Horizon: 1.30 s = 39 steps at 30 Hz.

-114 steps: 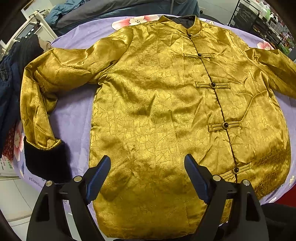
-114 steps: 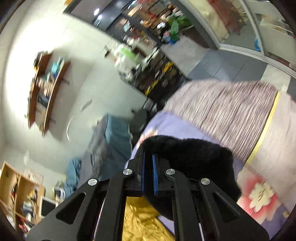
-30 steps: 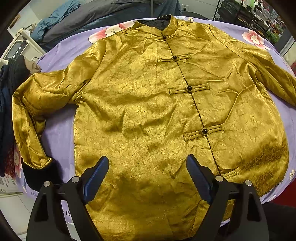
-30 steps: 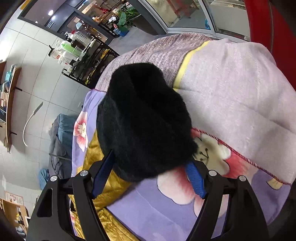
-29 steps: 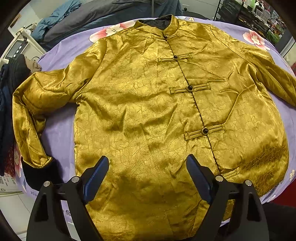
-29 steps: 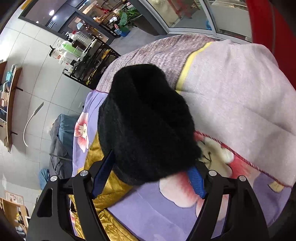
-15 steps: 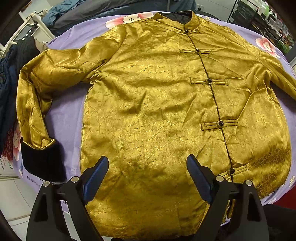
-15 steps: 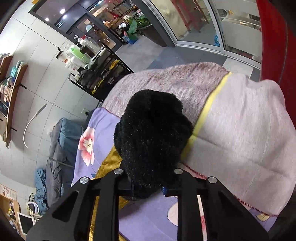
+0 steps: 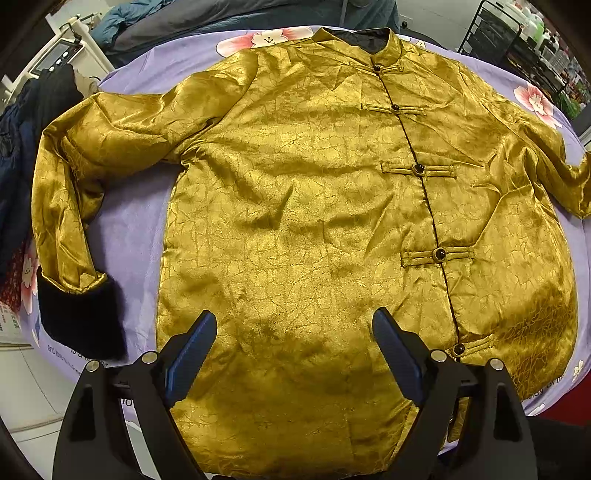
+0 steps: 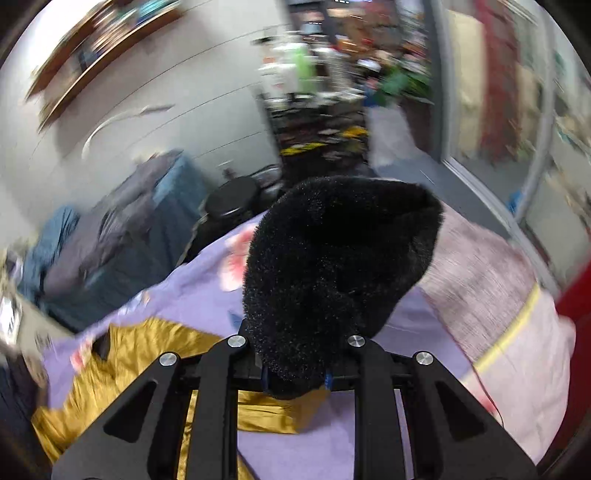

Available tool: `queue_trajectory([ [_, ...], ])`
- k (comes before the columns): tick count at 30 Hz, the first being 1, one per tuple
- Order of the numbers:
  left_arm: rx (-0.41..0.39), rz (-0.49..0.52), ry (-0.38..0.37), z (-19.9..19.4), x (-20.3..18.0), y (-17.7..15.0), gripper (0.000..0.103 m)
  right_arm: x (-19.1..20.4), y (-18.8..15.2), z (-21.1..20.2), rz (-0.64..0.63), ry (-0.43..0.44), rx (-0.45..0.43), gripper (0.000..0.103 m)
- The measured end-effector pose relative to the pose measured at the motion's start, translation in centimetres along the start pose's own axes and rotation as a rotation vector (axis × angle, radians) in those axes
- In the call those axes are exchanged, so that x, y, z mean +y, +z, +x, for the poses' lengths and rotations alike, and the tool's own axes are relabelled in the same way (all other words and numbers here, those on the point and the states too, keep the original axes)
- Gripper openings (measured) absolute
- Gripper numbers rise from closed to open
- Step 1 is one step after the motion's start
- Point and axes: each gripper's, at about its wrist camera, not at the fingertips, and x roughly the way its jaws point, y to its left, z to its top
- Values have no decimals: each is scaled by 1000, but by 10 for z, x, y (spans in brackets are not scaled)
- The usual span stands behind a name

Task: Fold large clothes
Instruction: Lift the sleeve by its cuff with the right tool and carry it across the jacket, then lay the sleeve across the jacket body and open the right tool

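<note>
A gold satin jacket (image 9: 314, 206) with black knot buttons lies front up on a lilac flowered sheet (image 9: 125, 229). Its left sleeve bends down to a black furry cuff (image 9: 77, 317) at the sheet's edge. My left gripper (image 9: 291, 350) hovers open above the jacket's hem, nothing between its fingers. In the right wrist view my right gripper (image 10: 295, 380) is shut on the other black furry cuff (image 10: 332, 266), lifted off the sheet, with gold sleeve fabric (image 10: 122, 362) trailing below it. That view is blurred by motion.
Dark clothes (image 9: 18, 155) hang at the left beside the table. A grey-blue coat (image 9: 192, 18) lies behind the collar. A black wire rack (image 9: 513, 40) stands at the back right. A pinkish blanket with a yellow stripe (image 10: 509, 325) covers the surface to the right.
My right gripper closed on the black cuff, then lifted it off the blanket while rolling. The left gripper shifted slightly over the hem and stays open.
</note>
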Motion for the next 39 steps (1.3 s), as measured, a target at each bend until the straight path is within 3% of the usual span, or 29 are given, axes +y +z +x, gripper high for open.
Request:
queue_trajectory([
  [4,-15,-10,-3,-4,3,1,84,126,-18,16,-336,85,4,20],
  [8,-28,-40,-2,-10,14,0,84,231,-55,32,-566,168,62,20],
  [13,-27,-106,7,-13,34,-8,84,320,-112,40,-716,271,146,20],
  [21,-6,-164,23,-6,56,-16,84,411,-206,40,-874,358,249,22],
  [24,-12,-162,27,-6,59,-15,84,429,-232,38,-925,378,273,27],
  [27,-20,-166,27,-7,62,-12,84,442,-259,35,-984,415,311,41],
  [29,-19,-170,26,-6,64,-11,84,446,-272,29,-994,456,327,55],
  [30,-19,-172,25,-6,64,-9,84,445,-276,26,-993,477,336,70],
  [31,-17,-173,23,-5,65,-8,84,445,-280,22,-993,501,346,76],
  [35,-17,-186,6,-2,70,2,84,426,-281,8,-954,566,368,76],
  [39,-28,-217,-44,1,74,22,84,396,-254,23,-806,504,382,76],
])
